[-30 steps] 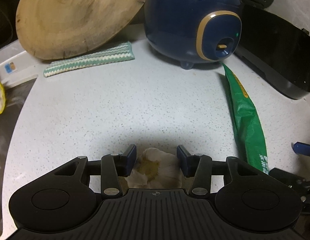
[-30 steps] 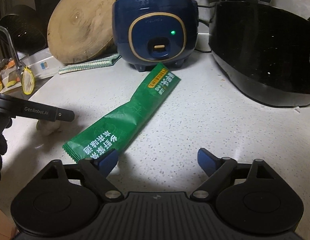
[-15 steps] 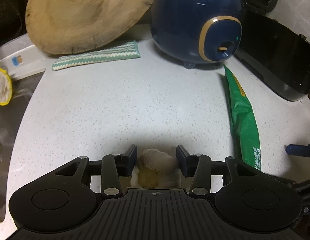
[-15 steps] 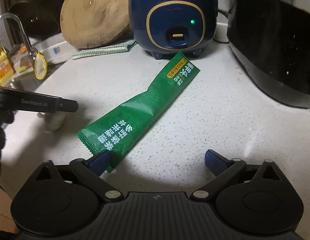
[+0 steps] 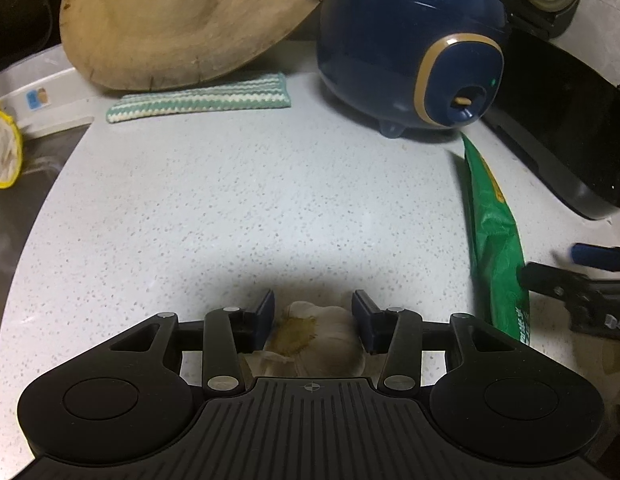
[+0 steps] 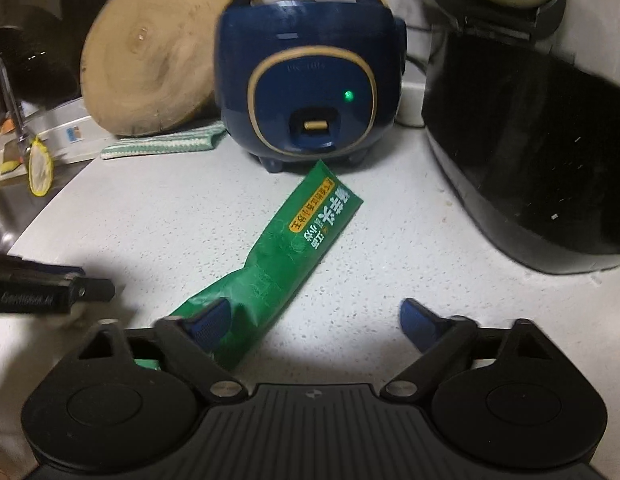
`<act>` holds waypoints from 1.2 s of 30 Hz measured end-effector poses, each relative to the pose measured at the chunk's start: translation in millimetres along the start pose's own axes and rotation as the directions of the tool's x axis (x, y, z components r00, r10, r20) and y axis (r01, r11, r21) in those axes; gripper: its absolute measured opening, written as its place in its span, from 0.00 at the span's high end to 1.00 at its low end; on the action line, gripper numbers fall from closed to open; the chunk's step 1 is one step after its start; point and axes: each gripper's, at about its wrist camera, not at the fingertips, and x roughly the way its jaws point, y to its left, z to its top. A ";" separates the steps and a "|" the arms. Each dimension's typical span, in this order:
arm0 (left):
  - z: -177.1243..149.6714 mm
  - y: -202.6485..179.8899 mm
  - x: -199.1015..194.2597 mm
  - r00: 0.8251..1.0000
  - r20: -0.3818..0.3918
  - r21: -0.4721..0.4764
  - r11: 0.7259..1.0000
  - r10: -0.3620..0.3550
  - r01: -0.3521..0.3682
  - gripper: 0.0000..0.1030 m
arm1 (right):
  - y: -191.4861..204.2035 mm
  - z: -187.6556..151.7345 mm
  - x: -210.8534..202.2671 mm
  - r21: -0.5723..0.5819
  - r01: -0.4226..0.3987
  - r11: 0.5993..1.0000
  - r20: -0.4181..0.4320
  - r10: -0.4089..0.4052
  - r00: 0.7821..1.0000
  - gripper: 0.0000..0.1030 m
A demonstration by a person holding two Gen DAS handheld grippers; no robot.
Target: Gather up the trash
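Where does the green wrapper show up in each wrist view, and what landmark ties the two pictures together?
Left wrist: the green wrapper lies along the right side, running from the blue rice cooker down toward the right gripper.
Right wrist: the wrapper crosses the centre diagonally, its near end at the gripper's left finger.
Shared landmark: the blue rice cooker.

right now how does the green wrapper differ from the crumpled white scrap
The green wrapper is long, flat and printed; the white scrap is a small stained wad. The wrapper lies crosswise under the right gripper, only its end inside; the scrap sits between the left gripper jaws. Both rest on the speckled counter.
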 end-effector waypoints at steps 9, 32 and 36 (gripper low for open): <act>-1.5 -2.5 1.9 1.000 0.020 0.017 1.000 -0.002 0.002 0.53 | 19.3 -14.9 -8.3 -0.063 -0.104 0.993 -0.038 0.102 0.994 0.62; -13.2 4.6 -20.0 1.000 -0.009 0.016 1.000 0.015 -0.015 0.59 | 15.8 -28.7 -28.7 -0.085 -0.049 0.995 -0.014 0.048 0.999 0.45; -18.7 5.2 -22.1 0.999 -0.022 0.012 1.000 0.027 -0.026 0.59 | 23.8 -33.7 -20.1 -0.078 -0.096 0.992 -0.055 0.092 0.994 0.45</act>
